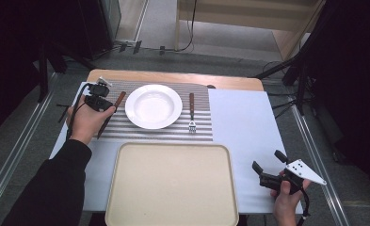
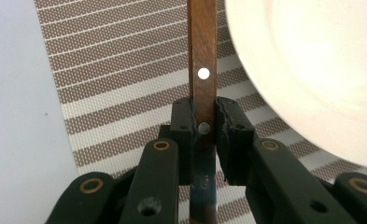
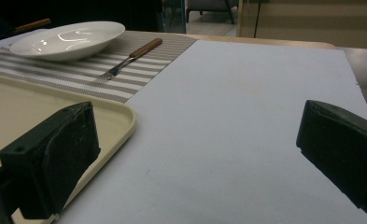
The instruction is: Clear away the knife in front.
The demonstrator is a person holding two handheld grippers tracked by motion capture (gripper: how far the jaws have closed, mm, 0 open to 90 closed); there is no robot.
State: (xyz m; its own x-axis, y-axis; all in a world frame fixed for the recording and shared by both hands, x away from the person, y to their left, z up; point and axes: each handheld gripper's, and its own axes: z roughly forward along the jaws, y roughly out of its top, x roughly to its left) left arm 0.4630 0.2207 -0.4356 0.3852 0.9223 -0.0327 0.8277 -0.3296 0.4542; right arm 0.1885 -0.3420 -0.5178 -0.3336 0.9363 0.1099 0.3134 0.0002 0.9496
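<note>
The left gripper (image 1: 99, 96) is at the far left, over the striped mat (image 1: 126, 129). Its two black jaws are squeezed tight on a knife (image 2: 203, 70). They pinch the brown wooden handle right where the handle meets the shiny blade (you can see two little metal dots on the wood there). The handle sticks out past the jaws, and the blade runs back under the gripper toward the hand.

Just beside the gripper, on its right side, is a white plate (image 1: 153, 106). The plate sits on the mat, and the knife is close to its rim, but I cannot tell if they touch.

Past the plate lies a fork (image 1: 191, 113) with a brown handle, flat on the mat, well apart from both grippers.

A big cream tray (image 1: 126, 188) lies on the table between the two hands.

The right gripper (image 1: 269, 167) is at the far right, over the white sheet (image 1: 244, 122). Its jaws stand wide apart and hold nothing. In the right gripper view the tray's corner is just by one of its jaws.
</note>
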